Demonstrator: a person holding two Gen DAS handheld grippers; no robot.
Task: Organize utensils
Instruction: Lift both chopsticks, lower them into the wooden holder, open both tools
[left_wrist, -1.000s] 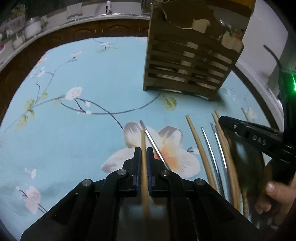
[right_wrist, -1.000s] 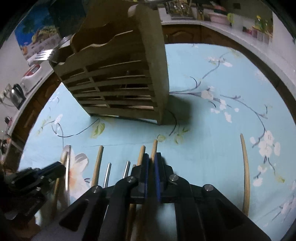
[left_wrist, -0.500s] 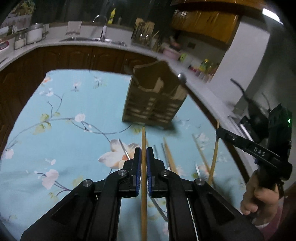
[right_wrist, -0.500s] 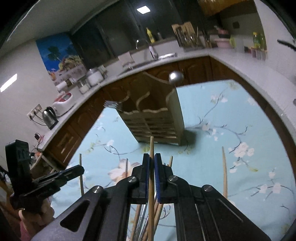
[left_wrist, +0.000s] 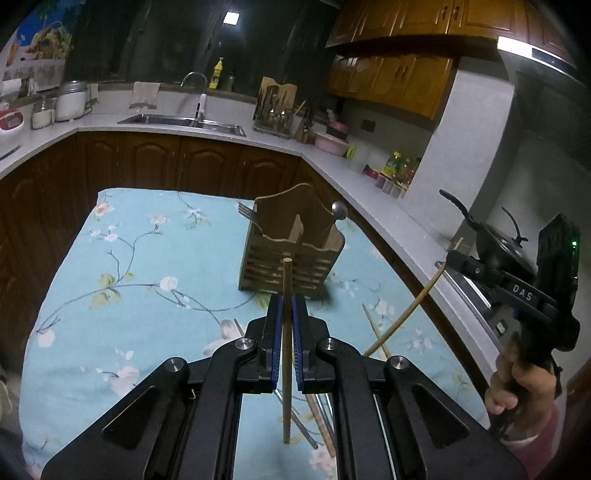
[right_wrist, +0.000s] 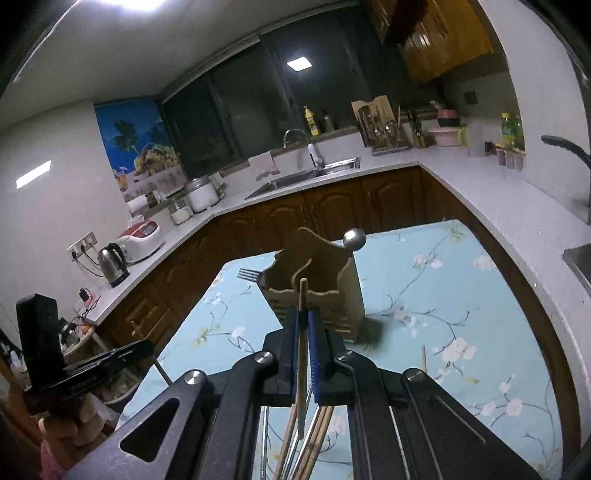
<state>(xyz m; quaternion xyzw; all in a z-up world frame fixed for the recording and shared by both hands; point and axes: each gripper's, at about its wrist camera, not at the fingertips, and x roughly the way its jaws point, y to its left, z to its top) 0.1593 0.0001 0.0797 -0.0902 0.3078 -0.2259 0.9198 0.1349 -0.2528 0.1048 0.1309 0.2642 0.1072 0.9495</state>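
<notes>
left fingers (left_wrist: 287, 314) pinching chopstick (left_wrist: 286, 332) upright | right fingers (right_wrist: 303, 325) pinching another (right_wrist: 303, 332) | both aiming at holder (left_wrist: 291, 251) for dropping in

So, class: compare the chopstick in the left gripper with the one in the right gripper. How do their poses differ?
In the left wrist view, the left gripper holds its chopstick upright, while the right gripper's chopstick slants steeply. The left chopstick looks straight; the right one looks slightly bowed, perhaps from the lens. Both are wooden, clamped between shut jaws, lifted off the table, near the wooden holder.
</notes>
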